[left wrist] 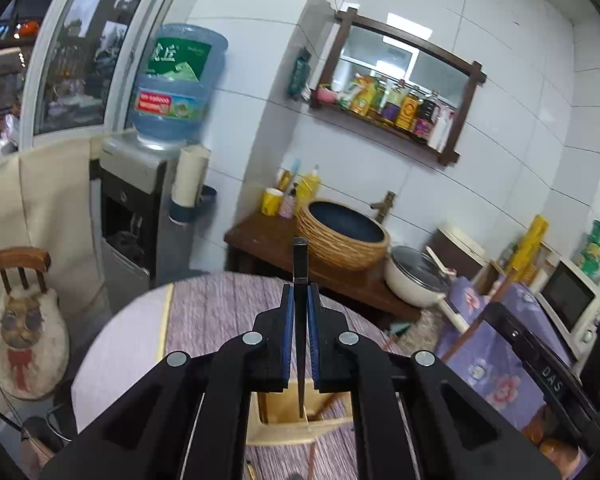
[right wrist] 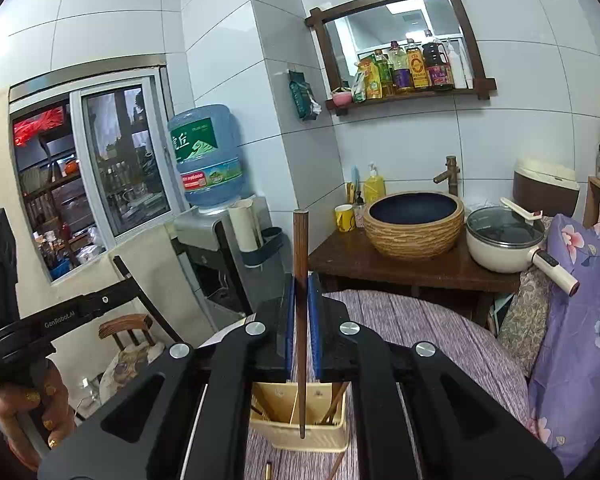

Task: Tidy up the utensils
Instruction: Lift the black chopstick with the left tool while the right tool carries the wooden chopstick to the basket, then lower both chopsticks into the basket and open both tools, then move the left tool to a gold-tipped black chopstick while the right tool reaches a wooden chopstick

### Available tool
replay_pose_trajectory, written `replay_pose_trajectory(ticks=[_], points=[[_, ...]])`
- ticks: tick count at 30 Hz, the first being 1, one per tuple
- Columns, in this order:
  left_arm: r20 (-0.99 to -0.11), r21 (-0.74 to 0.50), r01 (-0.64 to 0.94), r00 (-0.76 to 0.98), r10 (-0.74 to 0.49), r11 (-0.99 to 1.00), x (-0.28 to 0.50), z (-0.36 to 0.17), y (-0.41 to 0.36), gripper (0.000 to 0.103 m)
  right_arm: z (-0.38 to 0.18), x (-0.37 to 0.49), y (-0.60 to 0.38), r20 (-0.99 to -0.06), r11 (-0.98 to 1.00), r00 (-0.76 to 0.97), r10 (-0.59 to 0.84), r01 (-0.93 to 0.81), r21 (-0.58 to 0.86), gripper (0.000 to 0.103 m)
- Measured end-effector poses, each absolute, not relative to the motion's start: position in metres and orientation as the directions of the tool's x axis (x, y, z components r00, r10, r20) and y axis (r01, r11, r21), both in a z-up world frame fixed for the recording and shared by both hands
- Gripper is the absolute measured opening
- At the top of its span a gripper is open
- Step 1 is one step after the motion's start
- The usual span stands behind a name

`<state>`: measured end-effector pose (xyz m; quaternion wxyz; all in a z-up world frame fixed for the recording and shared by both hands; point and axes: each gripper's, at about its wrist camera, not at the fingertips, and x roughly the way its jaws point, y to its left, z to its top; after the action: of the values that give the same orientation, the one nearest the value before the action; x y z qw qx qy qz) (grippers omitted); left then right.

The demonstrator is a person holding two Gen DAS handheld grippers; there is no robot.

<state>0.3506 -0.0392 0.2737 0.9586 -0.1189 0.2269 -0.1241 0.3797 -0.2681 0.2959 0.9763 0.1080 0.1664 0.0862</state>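
Ahead of me a water jug [right wrist: 206, 156] sits on its dispenser [right wrist: 216, 248]. A woven basin [right wrist: 414, 226] and lidded pot [right wrist: 504, 240] share the dark counter [right wrist: 340, 260]; bottles [right wrist: 416, 66] line the wall shelf [right wrist: 412, 96].

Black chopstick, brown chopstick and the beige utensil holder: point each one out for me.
black chopstick [left wrist: 300, 276], left wrist view, on its upper shaft above the tool's pads.
brown chopstick [right wrist: 301, 248], right wrist view, on its upper shaft.
beige utensil holder [right wrist: 300, 440], right wrist view, on its front wall.

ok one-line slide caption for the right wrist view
Right tool holds a brown wooden chopstick upright, tip down over the cream plastic utensil holder.
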Motion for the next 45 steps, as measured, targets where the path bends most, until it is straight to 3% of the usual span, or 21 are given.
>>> replay_pose_trajectory(ticks=[19,21,22,28,30,32,34,36,37,38,40,42,45], points=[[-0.587,-0.196,0.12,0.78,-0.215,0.973,0.391,0.143,-0.069,0.008,0.167,0.442,-0.255,-0.465,0.972,0.873,0.144,-0.037,0.23,0.007],[-0.587,-0.177,0.108,0.786,-0.193,0.978,0.39,0.134,-0.071,0.007,0.16,0.442,-0.257,-0.472,0.971,0.87,0.145,-0.033,0.237,0.007],[-0.588,-0.159,0.105,0.789,-0.179,0.982,0.39,0.131,-0.073,0.001,0.159,0.441,-0.257,-0.467,0.972,0.873,0.14,-0.032,0.232,0.007],[-0.592,-0.163,0.116,0.783,-0.191,0.98,0.388,0.124,-0.074,0.001,0.157,0.437,-0.255,-0.443,0.972,0.881,0.164,-0.067,0.226,0.009],[-0.578,-0.167,0.135,0.789,-0.208,0.977,0.381,0.128,-0.074,0.002,0.156,0.433,-0.253,-0.434,0.975,0.886,0.162,-0.075,0.211,0.019],[-0.562,-0.16,0.141,0.801,-0.208,0.977,0.373,0.131,-0.073,0.002,0.155,0.423,-0.254,-0.411,0.977,0.898,0.155,-0.077,0.201,0.045],[-0.553,-0.159,0.148,0.806,-0.212,0.976,0.365,0.13,-0.071,0.008,0.156,0.413,-0.254,-0.392,0.978,0.908,0.151,-0.079,0.194,0.048],[-0.55,-0.175,0.143,0.807,-0.218,0.974,0.356,0.126,-0.065,0.028,0.153,0.402,-0.254,-0.394,0.983,0.91,0.126,-0.061,0.173,0.05],[-0.547,-0.188,0.137,0.808,-0.22,0.973,0.352,0.124,-0.061,0.045,0.152,0.398,-0.255,-0.396,0.984,0.911,0.117,-0.052,0.17,0.052],[-0.543,-0.199,0.129,0.811,-0.219,0.972,0.348,0.121,-0.057,0.053,0.15,0.393,-0.256,-0.396,0.985,0.912,0.111,-0.046,0.169,0.052],[-0.54,-0.204,0.109,0.816,-0.205,0.973,0.336,0.112,-0.048,0.056,0.144,0.379,-0.258,-0.402,0.987,0.911,0.096,-0.035,0.157,0.053],[-0.557,-0.196,0.093,0.809,-0.189,0.976,0.328,0.101,-0.044,0.068,0.137,0.369,-0.259,-0.418,0.99,0.905,0.082,-0.024,0.142,0.057],[-0.605,-0.221,0.072,0.772,-0.195,0.973,0.319,0.077,-0.035,0.073,0.119,0.355,-0.259,-0.461,0.991,0.884,0.082,-0.023,0.132,0.062]])
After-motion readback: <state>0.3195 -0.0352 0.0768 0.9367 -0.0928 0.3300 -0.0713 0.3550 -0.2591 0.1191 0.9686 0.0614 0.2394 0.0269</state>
